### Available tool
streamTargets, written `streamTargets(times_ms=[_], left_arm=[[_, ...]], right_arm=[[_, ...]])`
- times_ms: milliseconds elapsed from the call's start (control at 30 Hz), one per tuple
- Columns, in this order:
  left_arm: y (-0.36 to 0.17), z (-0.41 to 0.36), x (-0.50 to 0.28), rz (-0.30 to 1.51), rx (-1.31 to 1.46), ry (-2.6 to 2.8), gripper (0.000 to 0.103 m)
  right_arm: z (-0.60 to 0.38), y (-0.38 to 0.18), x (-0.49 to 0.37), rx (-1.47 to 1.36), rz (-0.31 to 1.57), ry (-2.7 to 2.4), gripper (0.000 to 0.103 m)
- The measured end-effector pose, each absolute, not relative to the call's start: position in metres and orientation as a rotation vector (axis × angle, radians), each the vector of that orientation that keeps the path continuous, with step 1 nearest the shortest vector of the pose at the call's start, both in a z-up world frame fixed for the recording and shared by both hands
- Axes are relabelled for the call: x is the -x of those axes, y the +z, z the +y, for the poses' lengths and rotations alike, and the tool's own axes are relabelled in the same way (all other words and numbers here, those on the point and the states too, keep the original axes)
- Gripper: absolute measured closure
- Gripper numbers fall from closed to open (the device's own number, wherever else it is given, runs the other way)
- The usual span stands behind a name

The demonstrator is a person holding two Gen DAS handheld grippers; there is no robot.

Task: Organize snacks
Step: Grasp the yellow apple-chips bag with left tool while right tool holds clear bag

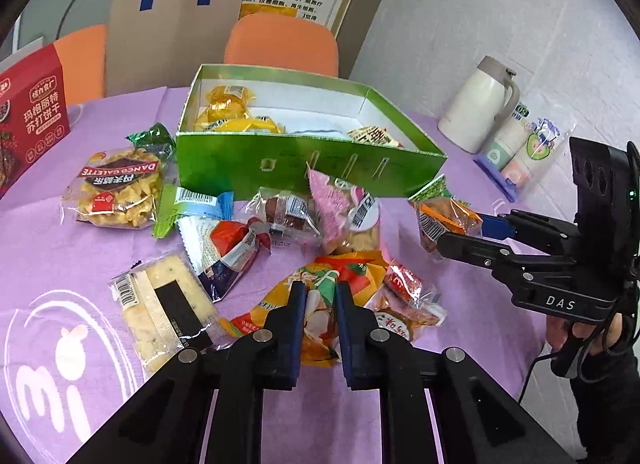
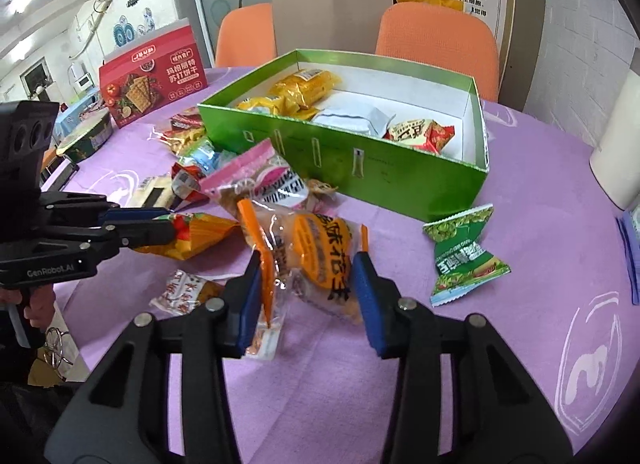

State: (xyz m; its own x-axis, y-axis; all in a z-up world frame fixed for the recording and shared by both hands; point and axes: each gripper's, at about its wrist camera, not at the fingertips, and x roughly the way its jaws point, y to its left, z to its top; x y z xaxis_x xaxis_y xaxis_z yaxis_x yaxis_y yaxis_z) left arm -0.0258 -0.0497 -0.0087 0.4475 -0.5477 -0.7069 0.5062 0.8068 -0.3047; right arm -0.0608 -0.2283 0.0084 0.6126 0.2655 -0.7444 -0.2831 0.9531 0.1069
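Both grippers point steeply down at the purple tablecloth (image 2: 540, 192), just in front of the green box (image 2: 360, 168) that sits open in the middle of the table. The left gripper (image 1: 320, 304) has its jaws pinched narrow on an orange and yellow snack packet (image 1: 352, 276) lying in the pile nearest the person, with the wrapper caught between the blue pads. To the right of it the right gripper (image 2: 312, 276) has its jaws partly closed around a clear packet with an orange label (image 2: 320, 256); the left pad presses against the packet's orange edge strip, but I cannot tell whether the right pad touches the wrapper. A gloved hand (image 1: 588, 340) grips the right gripper's handle low at the table's near edge. The box already holds yellow packets (image 2: 304, 92) at its left end, a white one (image 2: 352, 120) in the middle and a red one (image 2: 424, 132) further right, with bare floor at its right end. Loose snacks crowd the cloth along the box's front wall, touching and overlapping. A green packet (image 2: 464, 256) lies alone by the box's right front corner, with open cloth around it. A red carton (image 2: 152, 76) stands to the left of the box, a white jug (image 1: 476, 108) to its right, and orange chairs (image 1: 280, 40) behind it.
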Motion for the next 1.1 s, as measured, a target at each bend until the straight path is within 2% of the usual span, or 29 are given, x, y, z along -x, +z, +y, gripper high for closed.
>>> streamTargets(times_ms=[133, 200, 333, 467, 533, 567, 600, 667, 833, 1033, 1100], left_arm=[[0.027, -0.043, 0.030, 0.811, 0.060, -0.678, 0.092], [0.043, -0.044, 0.025, 0.772, 0.063, -0.681, 0.099], [0.069, -0.051, 0.002, 0.716, 0.078, -0.690, 0.099], [0.069, -0.053, -0.015, 0.752, 0.055, -0.691, 0.099], [0.060, -0.047, -0.005, 0.769, 0.012, -0.681, 0.091], [0.053, -0.045, 0.002, 0.791, -0.022, -0.675, 0.071], [0.043, -0.044, 0.008, 0.818, -0.058, -0.669, 0.044], [0.025, -0.043, 0.020, 0.857, -0.114, -0.675, 0.025], [-0.015, -0.058, 0.024, 0.949, -0.203, -0.708, 0.025], [-0.044, -0.063, 0.005, 1.025, -0.187, -0.689, 0.026], [-0.044, -0.066, 0.008, 0.984, -0.206, -0.679, 0.028]], right_arm=[[-0.229, 0.032, 0.061, 0.010, 0.798, 0.327, 0.058], [-0.230, 0.044, 0.056, 0.007, 0.767, 0.323, 0.058], [-0.234, 0.060, 0.039, -0.009, 0.724, 0.299, 0.058], [-0.240, 0.063, 0.018, -0.015, 0.720, 0.258, 0.058], [-0.245, 0.061, 0.018, -0.032, 0.726, 0.260, 0.058], [-0.246, 0.059, 0.020, -0.036, 0.731, 0.270, 0.057], [-0.246, 0.056, 0.022, -0.030, 0.740, 0.275, 0.057], [-0.244, 0.049, 0.026, -0.009, 0.755, 0.282, 0.057], [-0.240, 0.030, 0.031, -0.017, 0.795, 0.299, 0.057], [-0.245, 0.020, 0.035, -0.037, 0.824, 0.287, 0.057], [-0.246, 0.018, 0.035, -0.040, 0.832, 0.281, 0.057]])
